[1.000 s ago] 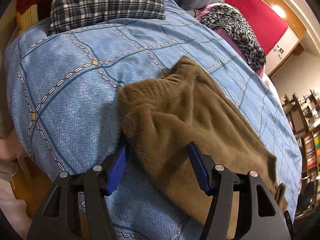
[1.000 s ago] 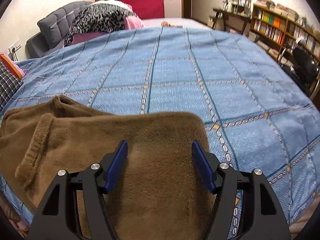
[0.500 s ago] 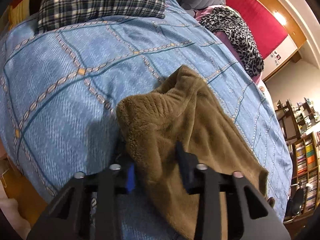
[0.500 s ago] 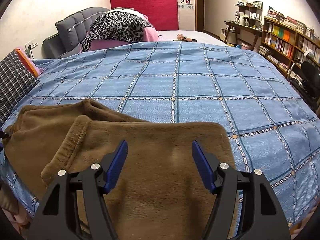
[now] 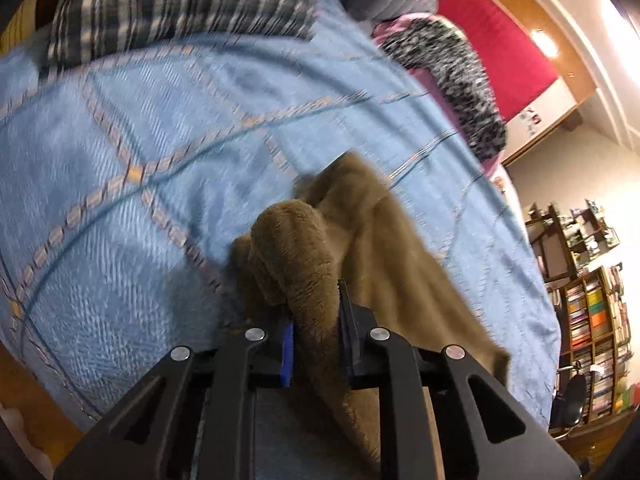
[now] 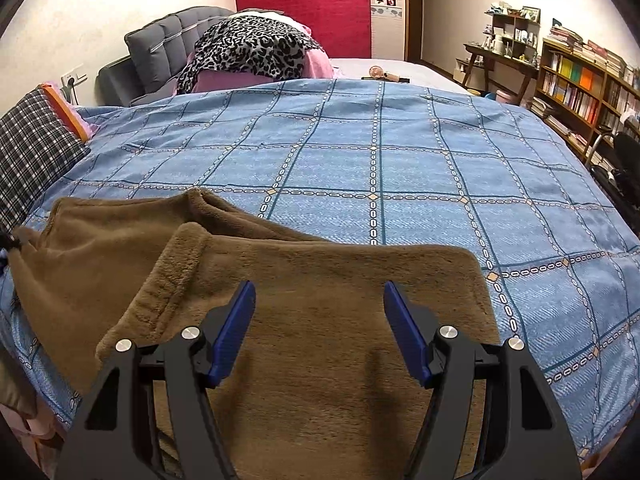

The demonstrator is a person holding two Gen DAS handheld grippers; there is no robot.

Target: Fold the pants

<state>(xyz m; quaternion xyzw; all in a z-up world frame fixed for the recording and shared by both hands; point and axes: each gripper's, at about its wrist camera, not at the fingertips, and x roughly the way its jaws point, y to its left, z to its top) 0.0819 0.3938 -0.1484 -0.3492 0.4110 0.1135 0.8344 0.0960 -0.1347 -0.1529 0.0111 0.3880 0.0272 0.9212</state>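
Note:
Brown fleece pants (image 6: 320, 352) lie folded on the blue checked bedspread (image 6: 380, 168) near its front edge. My left gripper (image 5: 316, 320) is shut on a bunched end of the pants (image 5: 296, 256) and holds that fold raised off the bed. My right gripper (image 6: 320, 320) is open and empty, hovering just above the flat part of the pants, with its shadows on the fabric. The ribbed waistband (image 6: 168, 276) shows to the left of the right gripper.
A plaid pillow (image 6: 32, 160) lies at the bed's left edge. A leopard-print blanket (image 6: 248, 48) and grey cushions (image 6: 168, 44) lie at the head, before a red headboard (image 6: 304, 0). Bookshelves (image 6: 580, 84) and a desk chair (image 6: 624, 160) stand to the right.
My left gripper has shut on the pants' end and lifted it, bunching the fabric. My right gripper stays open and has drawn back slightly over the pants.

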